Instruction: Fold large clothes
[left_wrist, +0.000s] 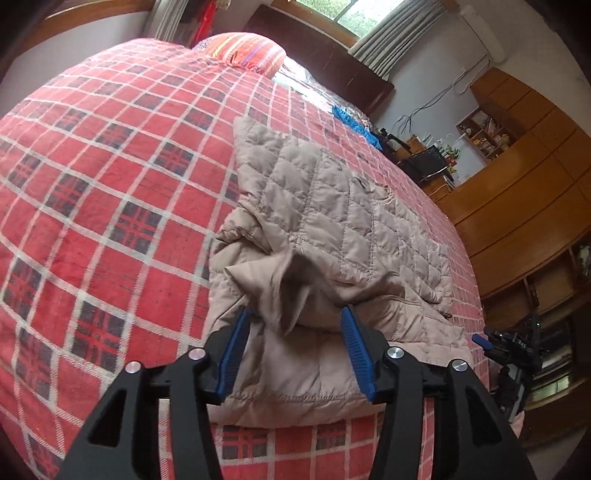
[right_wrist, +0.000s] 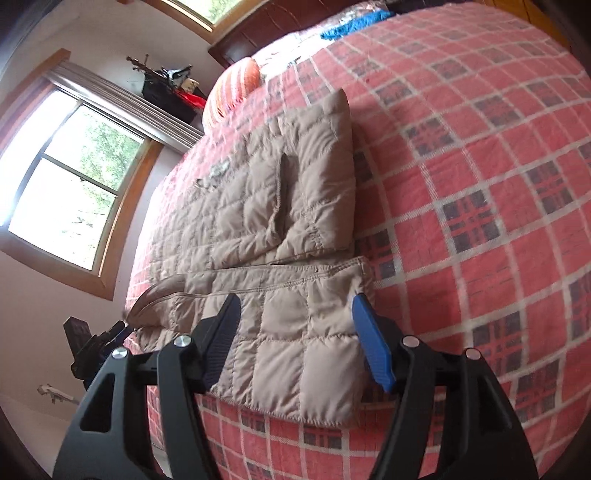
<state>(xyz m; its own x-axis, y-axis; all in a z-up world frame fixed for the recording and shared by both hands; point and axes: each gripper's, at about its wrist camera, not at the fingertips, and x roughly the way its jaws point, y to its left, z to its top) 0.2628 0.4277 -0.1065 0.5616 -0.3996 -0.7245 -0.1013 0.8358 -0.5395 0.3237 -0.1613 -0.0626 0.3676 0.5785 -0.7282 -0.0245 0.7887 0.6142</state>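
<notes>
A beige quilted jacket (left_wrist: 332, 206) lies partly folded on a bed covered with a red plaid blanket (left_wrist: 110, 184), close to the near edge. The left gripper (left_wrist: 295, 317) has its jaws spread wide around a bunched fold of the jacket, not pinching it. The right gripper (right_wrist: 295, 306) also stands wide open, its blue pads (right_wrist: 373, 343) straddling the jacket's near corner. A striped pillow (left_wrist: 247, 50) sits at the far end.

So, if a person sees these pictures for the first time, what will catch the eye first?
First, the beige quilted jacket, lying partly folded on the red checked bedspread. Next, the open left gripper and the open right gripper, each at the jacket's near edge. A striped orange pillow lies at the far end.
</notes>
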